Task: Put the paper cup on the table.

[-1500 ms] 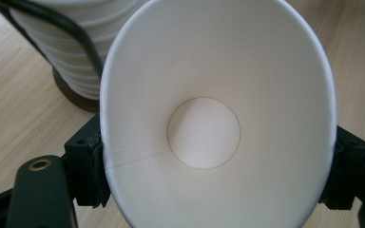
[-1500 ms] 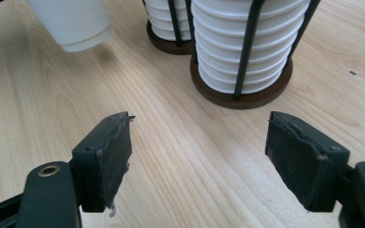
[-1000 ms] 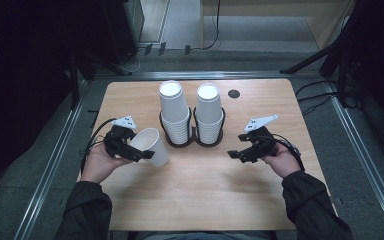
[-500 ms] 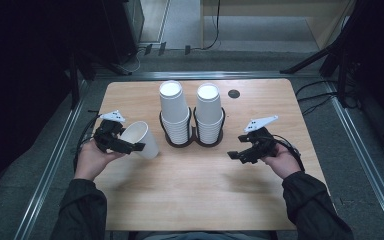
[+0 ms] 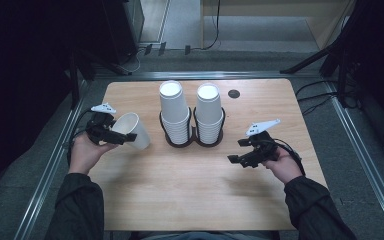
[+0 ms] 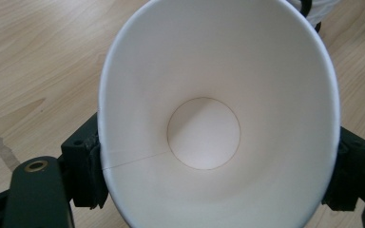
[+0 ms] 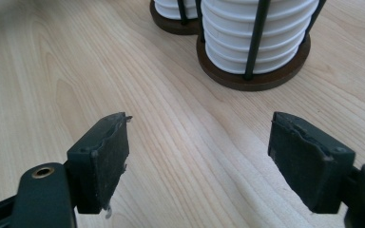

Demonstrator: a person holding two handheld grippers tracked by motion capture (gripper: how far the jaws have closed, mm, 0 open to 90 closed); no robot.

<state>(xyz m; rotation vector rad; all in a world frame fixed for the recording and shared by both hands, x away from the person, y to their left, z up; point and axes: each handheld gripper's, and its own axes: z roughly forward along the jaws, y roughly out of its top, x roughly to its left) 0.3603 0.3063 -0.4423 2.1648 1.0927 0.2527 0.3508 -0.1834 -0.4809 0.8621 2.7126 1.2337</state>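
Since a second ago the left tongs [image 5: 111, 134] have carried the cup [image 5: 132, 131] outward toward the tabletop's [image 5: 190, 200] left edge and tipped it, so its mouth now faces back toward the person; the right tongs [image 5: 241, 159] have hardly shifted.

At the left edge, the left hand [image 5: 84, 152] holds the cup above the wood, lying nearly on its side with its base pointing toward the stacks. In the left gripper view the cup [image 6: 218, 114] sits squeezed between the two jaws, which press on its outer wall near the rim from either side; the rim looks slightly ovalled, so the grip seems firm. Holding it this way probably keeps the thin wall from slipping while the cup is turned over or carried off.

Near the middle, toward the far edge, two stacks of cups [image 5: 173, 112] stand mouth-down in a black twin holder [image 5: 194, 142], whose upright rods keep them from toppling. A small dark hole [image 5: 234, 93] lies beyond them, near the far right.

At the right, the right tongs hover low near the right edge with jaws spread wide and nothing between them, aimed at the right-hand stack [image 7: 259, 40] — likely waiting for the next cup.
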